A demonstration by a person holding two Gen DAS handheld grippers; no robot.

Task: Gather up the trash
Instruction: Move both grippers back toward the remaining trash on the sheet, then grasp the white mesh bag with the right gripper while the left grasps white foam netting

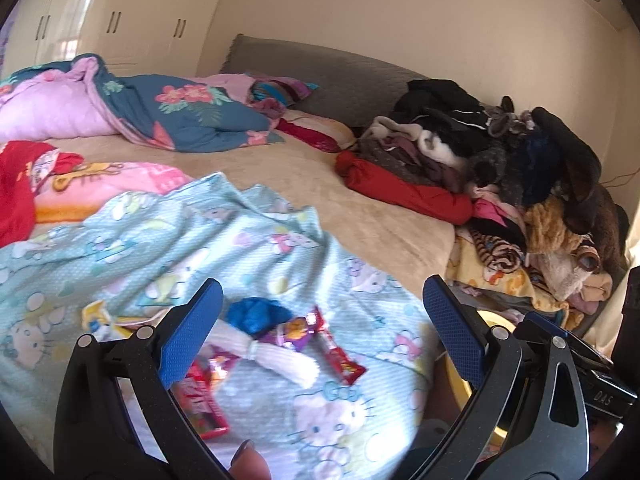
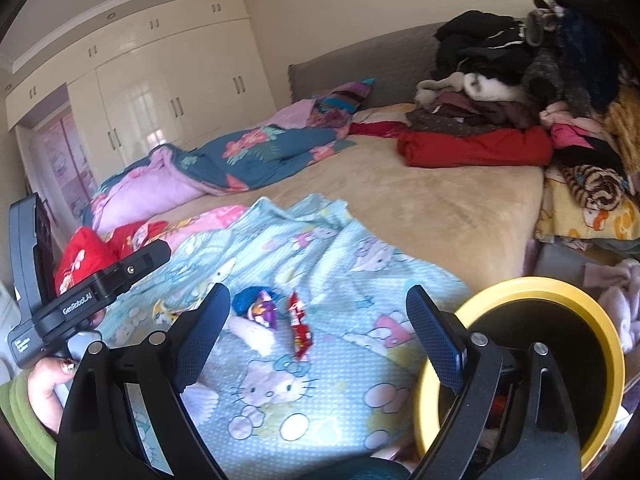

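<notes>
1. Plainly, the trash lies on the Hello Kitty blanket (image 2: 320,384), just left of the yellow-rimmed bin (image 2: 520,292): a red wrapper (image 2: 299,326), a purple wrapper (image 2: 262,312), a blue crumpled wad (image 2: 248,298), a white fluffy piece (image 1: 280,354).
2. The wrappers look light, thin and slick; pinching a flat end seems safest.
3. The left gripper (image 1: 320,336) and right gripper (image 2: 316,336) have fingers spread wide, empty.
4. A red packet (image 1: 202,404) sits half-hidden behind the left finger; the bin's inside is dark.
</notes>
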